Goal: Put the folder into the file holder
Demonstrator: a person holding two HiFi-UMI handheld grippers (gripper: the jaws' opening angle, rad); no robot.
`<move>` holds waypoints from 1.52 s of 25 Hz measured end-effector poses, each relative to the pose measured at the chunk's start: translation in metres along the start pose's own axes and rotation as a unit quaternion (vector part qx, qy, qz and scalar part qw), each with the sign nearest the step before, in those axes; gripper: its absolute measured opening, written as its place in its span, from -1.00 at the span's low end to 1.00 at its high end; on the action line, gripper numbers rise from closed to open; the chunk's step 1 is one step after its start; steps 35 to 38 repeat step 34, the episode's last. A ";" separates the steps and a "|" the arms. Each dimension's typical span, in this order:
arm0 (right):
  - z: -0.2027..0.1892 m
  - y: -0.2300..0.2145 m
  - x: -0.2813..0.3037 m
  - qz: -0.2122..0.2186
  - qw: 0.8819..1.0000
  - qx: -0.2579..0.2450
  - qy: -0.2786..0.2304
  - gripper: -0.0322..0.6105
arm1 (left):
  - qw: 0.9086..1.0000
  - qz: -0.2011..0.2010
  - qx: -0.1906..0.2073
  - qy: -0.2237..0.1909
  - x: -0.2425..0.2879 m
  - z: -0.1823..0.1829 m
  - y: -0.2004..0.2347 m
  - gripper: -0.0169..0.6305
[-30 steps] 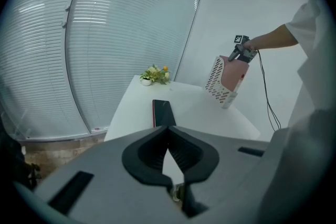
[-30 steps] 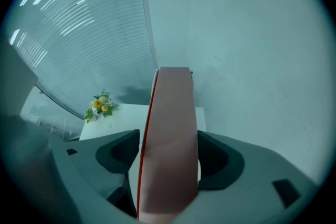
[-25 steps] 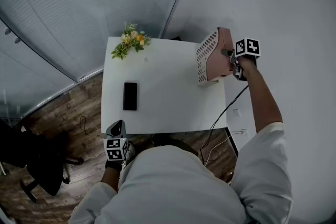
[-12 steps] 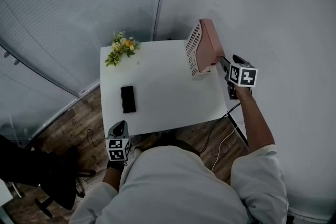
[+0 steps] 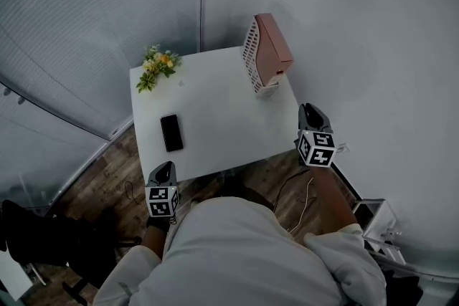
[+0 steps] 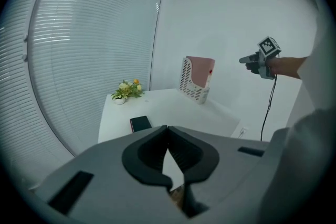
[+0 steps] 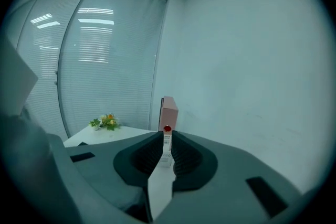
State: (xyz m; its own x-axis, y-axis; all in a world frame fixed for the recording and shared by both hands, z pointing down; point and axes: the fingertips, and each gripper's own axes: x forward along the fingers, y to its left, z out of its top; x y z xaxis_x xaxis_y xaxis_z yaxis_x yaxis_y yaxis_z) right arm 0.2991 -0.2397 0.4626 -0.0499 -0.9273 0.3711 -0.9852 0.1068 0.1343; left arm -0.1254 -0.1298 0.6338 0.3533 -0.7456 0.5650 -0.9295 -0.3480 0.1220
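The pink folder (image 5: 273, 48) stands upright inside the white perforated file holder (image 5: 250, 55) at the far right corner of the white table (image 5: 215, 118). My right gripper (image 5: 309, 111) hangs off the table's right edge, well back from the holder. Its jaws are closing to a narrow slit with nothing between them. In the right gripper view the folder (image 7: 169, 109) shows straight ahead beyond the right gripper (image 7: 166, 137). My left gripper (image 5: 163, 168) hovers at the table's near left corner, empty, its tips touching. From the left gripper view the folder (image 6: 201, 67) and holder (image 6: 189, 84) stand far off.
A black phone (image 5: 171, 132) lies on the table's left part. A small pot of flowers (image 5: 154, 68) sits at the far left corner. The wall runs close behind the holder. A cable (image 5: 301, 191) hangs by the table's right side, and an office chair (image 5: 43, 244) stands lower left.
My right gripper has let go of the folder at the holder, drawn back toward me off the table's right edge, and narrowed its jaws. The left gripper has stayed put.
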 end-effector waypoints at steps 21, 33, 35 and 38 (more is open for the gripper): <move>-0.096 0.061 -0.080 -0.004 0.999 0.036 0.009 -0.86 | 0.998 -0.041 0.039 0.022 -0.013 -0.023 -0.026 -0.92; -0.080 0.064 -0.070 -0.001 1.000 0.026 -0.006 -0.86 | 0.999 -0.035 0.037 0.018 -0.009 -0.015 -0.017 -0.92; -0.079 0.064 -0.069 0.000 1.000 0.026 -0.006 -0.86 | 0.999 -0.035 0.037 0.018 -0.009 -0.014 -0.017 -0.92; -0.079 0.064 -0.069 0.000 1.000 0.026 -0.006 -0.86 | 0.999 -0.035 0.037 0.018 -0.009 -0.014 -0.017 -0.92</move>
